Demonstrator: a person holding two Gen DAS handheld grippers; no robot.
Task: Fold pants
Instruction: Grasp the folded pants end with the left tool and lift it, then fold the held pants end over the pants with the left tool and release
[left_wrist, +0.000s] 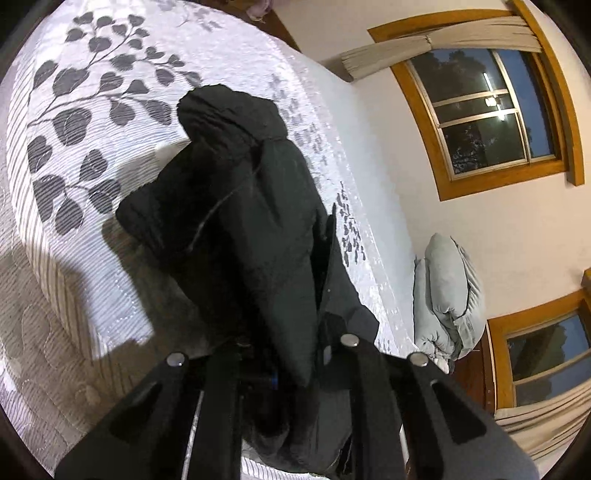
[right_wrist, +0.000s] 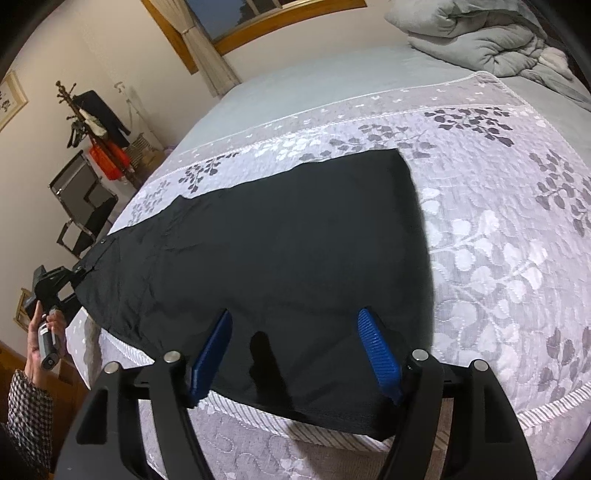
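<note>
Jaws of the left gripper (left_wrist: 295, 369) are clamped on a bunched edge of the black pants (right_wrist: 280, 258), which rise from between its fingers toward the upper middle of the left wrist view; jaws of the right gripper (right_wrist: 295, 350) stand wide apart, blue pads (right_wrist: 380, 354) hovering over the near hem at the lower centre of the right wrist view.

Most of the pants lie flat across the leaf-patterned bedspread (right_wrist: 498, 240), filling the middle of that frame, with the left-hand end pulled over the bed's edge at the left, where the person's left hand (right_wrist: 46, 339) holds the tool.

To do this step well, I judge the right gripper should close on the near hem at a matching point, so both ends lift evenly; then carry the cloth over in one sweep, keeping it taut so no wrinkle gets folded in.

A grey duvet (right_wrist: 480, 40) lies heaped at the upper right.

No brand, label or legible writing shows in either view.
</note>
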